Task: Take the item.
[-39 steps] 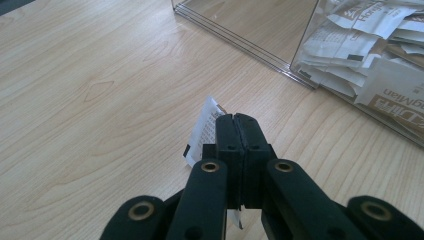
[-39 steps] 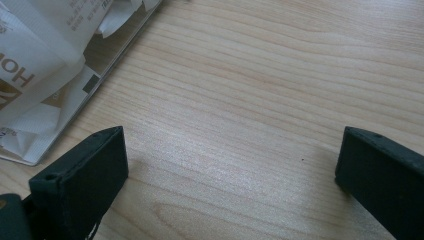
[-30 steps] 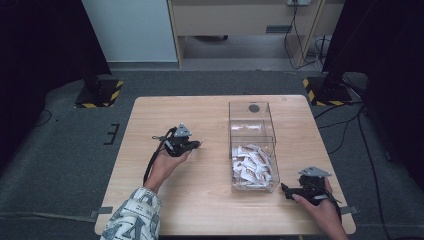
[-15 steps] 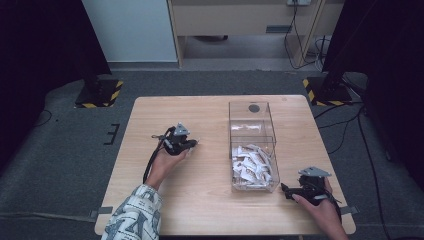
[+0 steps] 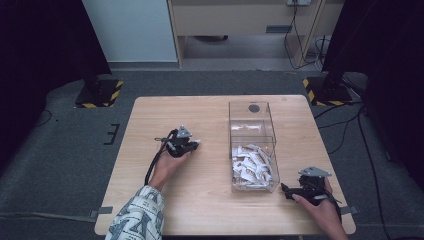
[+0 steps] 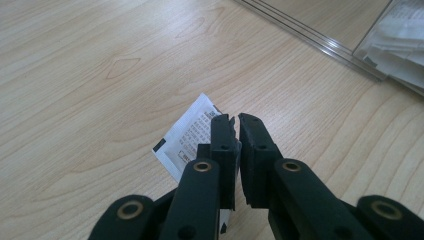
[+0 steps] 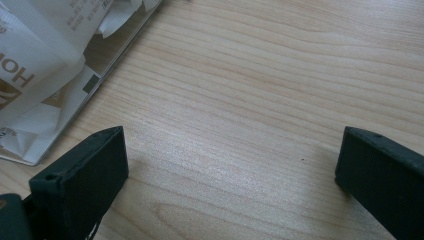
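A light wood grain is shown by the table (image 5: 210, 200). The clear box (image 5: 252, 120) is see-through, with a dark round spot at its far end, and it is filled with white packets (image 5: 252, 165) – some printed in brown letters. One white sachet (image 6: 192, 132) is covered with fine black print and has a black corner mark. Both grippers are black – left gripper (image 6: 235, 125), right gripper (image 7: 230, 165). The sleeve (image 5: 137, 217) carries a white and blue-grey pattern. The floor is dark grey.

Left gripper (image 5: 192, 145) at frame centre-left holds white packet (image 5: 196, 143); clear box (image 5: 253, 145) right of it; right gripper (image 5: 287, 190) lower right.
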A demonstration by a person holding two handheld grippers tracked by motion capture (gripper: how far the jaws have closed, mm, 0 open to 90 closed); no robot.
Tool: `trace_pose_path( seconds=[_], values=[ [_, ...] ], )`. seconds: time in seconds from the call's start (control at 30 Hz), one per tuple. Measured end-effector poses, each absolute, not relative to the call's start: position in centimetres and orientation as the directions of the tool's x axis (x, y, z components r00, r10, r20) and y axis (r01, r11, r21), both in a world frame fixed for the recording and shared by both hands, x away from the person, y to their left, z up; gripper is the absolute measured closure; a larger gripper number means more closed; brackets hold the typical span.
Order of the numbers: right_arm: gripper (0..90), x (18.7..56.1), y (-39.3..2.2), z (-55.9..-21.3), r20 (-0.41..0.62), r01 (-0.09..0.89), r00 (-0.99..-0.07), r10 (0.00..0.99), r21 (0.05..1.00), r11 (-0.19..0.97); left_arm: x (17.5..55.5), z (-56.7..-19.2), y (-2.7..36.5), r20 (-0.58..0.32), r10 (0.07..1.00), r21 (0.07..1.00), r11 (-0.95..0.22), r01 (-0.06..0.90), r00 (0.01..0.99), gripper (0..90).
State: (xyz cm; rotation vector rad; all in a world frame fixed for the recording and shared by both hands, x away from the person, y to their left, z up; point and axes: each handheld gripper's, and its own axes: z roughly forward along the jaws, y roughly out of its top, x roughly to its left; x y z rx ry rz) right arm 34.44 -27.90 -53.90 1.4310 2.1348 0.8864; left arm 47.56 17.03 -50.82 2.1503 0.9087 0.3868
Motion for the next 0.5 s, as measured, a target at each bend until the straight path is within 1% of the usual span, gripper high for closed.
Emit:
trace_pose_path(
  seconds=[0.37, 0.5],
  values=[
    [0.8, 34.44, -27.91, -53.9, 0.006, 0.656, -0.382, 0.924, 0.706, 0.267, 47.76, -51.02, 17.28, 0.006, 0.718, 0.74, -0.472, 0.48, 0.696, 81.6],
    [0.8, 34.44, -27.9, -53.9, 0.006, 0.656, -0.382, 0.924, 0.706, 0.267, 47.7, -50.97, 17.42, 0.009, 0.725, 0.744, -0.465, 0.48, 0.689, 77.1]
  ],
)
